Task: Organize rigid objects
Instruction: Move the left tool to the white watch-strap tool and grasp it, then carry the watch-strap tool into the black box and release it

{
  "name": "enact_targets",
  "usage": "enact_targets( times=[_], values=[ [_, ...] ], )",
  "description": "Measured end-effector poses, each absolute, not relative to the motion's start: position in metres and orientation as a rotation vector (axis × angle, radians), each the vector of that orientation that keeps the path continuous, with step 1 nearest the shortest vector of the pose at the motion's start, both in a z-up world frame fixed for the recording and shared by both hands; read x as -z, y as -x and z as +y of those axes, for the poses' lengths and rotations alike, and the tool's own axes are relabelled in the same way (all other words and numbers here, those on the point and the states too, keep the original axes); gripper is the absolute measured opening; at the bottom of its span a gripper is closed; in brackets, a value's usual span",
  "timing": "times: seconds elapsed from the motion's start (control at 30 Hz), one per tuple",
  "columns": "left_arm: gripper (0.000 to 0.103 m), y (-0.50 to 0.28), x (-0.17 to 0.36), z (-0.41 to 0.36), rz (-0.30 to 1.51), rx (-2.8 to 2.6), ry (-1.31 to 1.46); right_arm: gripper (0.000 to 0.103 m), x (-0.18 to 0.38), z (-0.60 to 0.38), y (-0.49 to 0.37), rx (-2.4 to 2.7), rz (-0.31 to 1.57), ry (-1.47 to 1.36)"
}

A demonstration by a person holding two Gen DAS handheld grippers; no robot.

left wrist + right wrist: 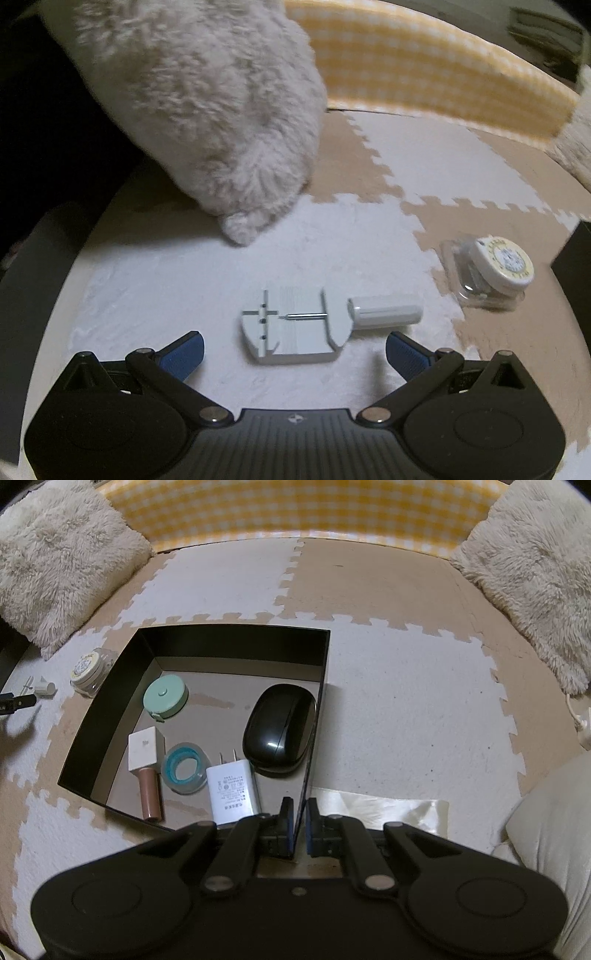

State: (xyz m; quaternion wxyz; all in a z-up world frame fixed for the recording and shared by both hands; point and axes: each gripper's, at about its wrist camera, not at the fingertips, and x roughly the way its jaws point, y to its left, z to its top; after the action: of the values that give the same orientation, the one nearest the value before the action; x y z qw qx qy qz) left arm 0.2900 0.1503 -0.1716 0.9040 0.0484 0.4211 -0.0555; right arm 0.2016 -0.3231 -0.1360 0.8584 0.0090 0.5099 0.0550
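Black box [110, 716] holds five things — tape, mouse, charger, ring, stamp. Right gripper [299, 827] clenched on its wall at 6 o'clock; left gripper [295, 349] spread wide, tilted down over one white tool [295, 325].

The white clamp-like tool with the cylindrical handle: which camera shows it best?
The left wrist view. The white tool lies whole and close on the mat, just ahead of the open left gripper, its pin and handle plain. The right wrist view catches only a small part of it at the left edge.
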Motion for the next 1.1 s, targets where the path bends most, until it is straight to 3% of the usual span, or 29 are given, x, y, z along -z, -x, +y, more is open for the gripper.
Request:
enact_targets(
  times=[0.1, 0.37, 0.8, 1.1],
  values=[
    [0.1, -0.293, 0.174, 0.144, 0.87, 0.107, -0.146, 0.007, 0.136, -0.323, -0.202, -0.114, 1.072, -0.015],
    [0.064, -0.298, 0.176, 0.143, 0.875, 0.109, -0.101, 0.007, 0.137, -0.322, -0.202, -0.113, 1.076, -0.005],
    [0.063, -0.289, 0.167, 0.139, 0.885, 0.075, 0.016, 0.007, 0.137, -0.322, -0.202, -0.115, 1.077, -0.013],
    [0.063, -0.276, 0.13, 0.098, 0.774, 0.173, 0.083, 0.007, 0.137, -0.324, -0.202, -0.118, 1.078, -0.02]
  ],
)
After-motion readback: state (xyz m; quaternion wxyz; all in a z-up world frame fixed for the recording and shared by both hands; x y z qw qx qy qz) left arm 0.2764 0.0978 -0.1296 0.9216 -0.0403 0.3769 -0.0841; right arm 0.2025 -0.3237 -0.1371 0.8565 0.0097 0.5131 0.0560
